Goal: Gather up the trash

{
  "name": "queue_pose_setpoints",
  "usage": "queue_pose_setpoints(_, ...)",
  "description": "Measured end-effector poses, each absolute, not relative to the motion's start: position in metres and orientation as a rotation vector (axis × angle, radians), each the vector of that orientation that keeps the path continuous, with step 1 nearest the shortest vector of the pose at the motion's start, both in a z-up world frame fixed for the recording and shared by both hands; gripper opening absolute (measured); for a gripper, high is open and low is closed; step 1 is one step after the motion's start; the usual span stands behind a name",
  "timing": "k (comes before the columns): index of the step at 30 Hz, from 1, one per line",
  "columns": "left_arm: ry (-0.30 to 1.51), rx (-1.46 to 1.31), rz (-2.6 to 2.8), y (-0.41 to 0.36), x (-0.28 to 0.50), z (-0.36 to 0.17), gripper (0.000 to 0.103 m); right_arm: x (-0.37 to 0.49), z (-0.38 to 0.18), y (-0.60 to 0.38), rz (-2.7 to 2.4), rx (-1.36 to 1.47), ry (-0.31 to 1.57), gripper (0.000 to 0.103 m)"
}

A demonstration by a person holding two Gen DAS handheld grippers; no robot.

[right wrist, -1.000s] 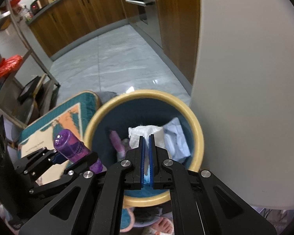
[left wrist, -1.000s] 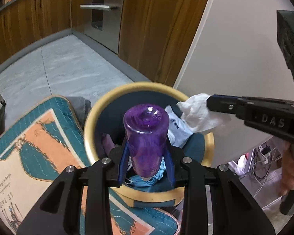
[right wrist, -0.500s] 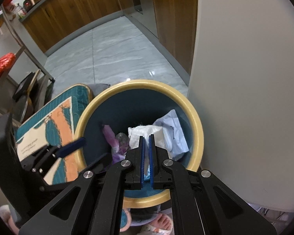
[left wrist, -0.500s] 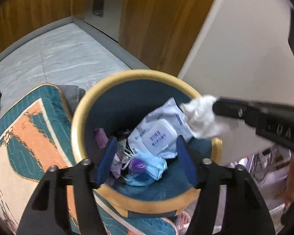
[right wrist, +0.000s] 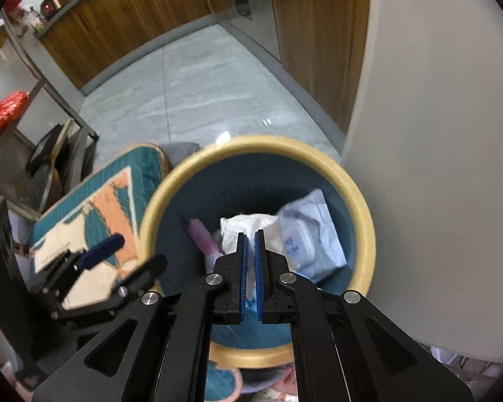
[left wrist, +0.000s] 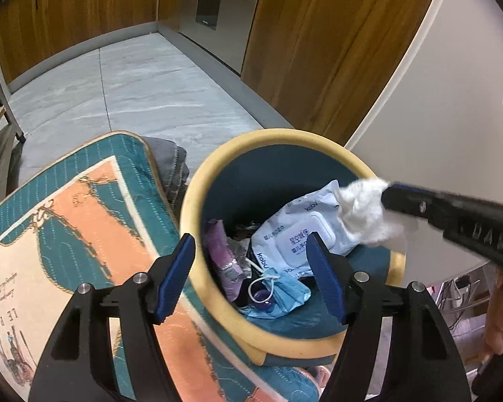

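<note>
A round bin with a yellow rim (left wrist: pixel 285 137) and dark blue inside stands on the floor; it also shows in the right wrist view (right wrist: pixel 365 221). In it lie a wet-wipes pack (left wrist: pixel 298 234), a blue face mask (left wrist: pixel 285 293), a pink wrapper (left wrist: pixel 218 248) and the purple bottle, mostly hidden under the mask. My left gripper (left wrist: pixel 249 274) is open and empty above the bin's near rim. My right gripper (right wrist: pixel 249 238) is shut on a crumpled white tissue (right wrist: pixel 244 231) and holds it over the bin; the tissue (left wrist: pixel 365 211) also shows in the left wrist view.
A teal and orange quilted mat (left wrist: pixel 67 227) lies left of the bin, with a grey cloth (left wrist: pixel 171 160) beside it. A white wall (right wrist: pixel 436 134) stands right of the bin. Wooden cabinets (left wrist: pixel 318 40) run along the back. A metal rack with red bags (right wrist: pixel 3 114) stands far left.
My left gripper opened and let the purple bottle drop into the bin, then drew back to the left. My right gripper still holds the tissue over the bin.
</note>
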State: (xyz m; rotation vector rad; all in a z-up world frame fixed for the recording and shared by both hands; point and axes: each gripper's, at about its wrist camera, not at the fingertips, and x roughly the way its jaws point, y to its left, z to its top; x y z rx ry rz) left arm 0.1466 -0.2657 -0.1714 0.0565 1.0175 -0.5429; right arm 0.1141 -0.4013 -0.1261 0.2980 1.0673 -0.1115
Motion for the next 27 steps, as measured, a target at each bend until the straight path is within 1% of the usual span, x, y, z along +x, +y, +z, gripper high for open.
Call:
queue_pose_setpoints(2, 1.009, 0.068, -0.536, -0.261, 0.145, -0.169, 0.068, 0.116, -0.121, -0.397, -0.107, 0.303, 1.043, 0.014)
queue_pose_setpoints(3, 1.007, 0.071, -0.533, -0.258, 0.144, -0.167, 0.069, 0.117, -0.119, -0.396, -0.105, 0.302, 1.037, 0.024)
queue_pose_setpoints(4, 1.006, 0.073, -0.530, -0.256, 0.143, -0.166, 0.069, 0.117, -0.117, -0.394, -0.104, 0.297, 1.027, 0.029)
queue_pose_setpoints(5, 1.004, 0.076, -0.526, -0.253, 0.142, -0.164, 0.069, 0.117, -0.113, -0.391, -0.098, 0.286, 1.010, 0.030)
queue_pose_setpoints(7, 0.994, 0.093, -0.522, -0.247, 0.139, -0.160, 0.071, 0.117, -0.109, -0.387, -0.086, 0.275, 0.996, 0.040)
queue_pose_setpoints(8, 0.987, 0.103, -0.519, -0.245, 0.137, -0.157, 0.073, 0.116, -0.106, -0.385, -0.081, 0.269, 0.989, 0.043)
queue_pose_setpoints(10, 0.968, 0.116, -0.512, -0.238, 0.132, -0.150, 0.074, 0.111, -0.101, -0.382, -0.078, 0.254, 0.978, 0.055)
queue_pose_setpoints(11, 0.960, 0.113, -0.512, -0.233, 0.127, -0.145, 0.075, 0.106, -0.097, -0.379, -0.080, 0.238, 0.971, 0.057)
queue_pose_setpoints(12, 0.956, 0.111, -0.513, -0.230, 0.124, -0.141, 0.077, 0.103, -0.095, -0.377, -0.081, 0.229, 0.968, 0.062)
queue_pose_setpoints(16, 0.896, 0.134, -0.519, -0.218, 0.106, -0.116, 0.086, 0.079, -0.080, -0.368, -0.092, 0.217, 0.948, 0.073)
queue_pose_setpoints(21, 0.818, 0.177, -0.518, -0.205, 0.082, -0.087, 0.096, 0.039, -0.052, -0.362, -0.136, 0.213, 0.872, 0.084)
queue_pose_setpoints(22, 0.808, 0.177, -0.523, -0.201, 0.077, -0.082, 0.097, 0.028, -0.045, -0.360, -0.149, 0.191, 0.847, 0.086)
queue_pose_setpoints(24, 0.778, 0.182, -0.533, -0.195, 0.066, -0.070, 0.097, 0.010, -0.036, -0.357, -0.165, 0.168, 0.815, 0.087)
queue_pose_setpoints(27, 0.711, 0.231, -0.532, -0.189, 0.047, -0.052, 0.097, -0.013, -0.028, -0.351, -0.179, 0.151, 0.769, 0.091)
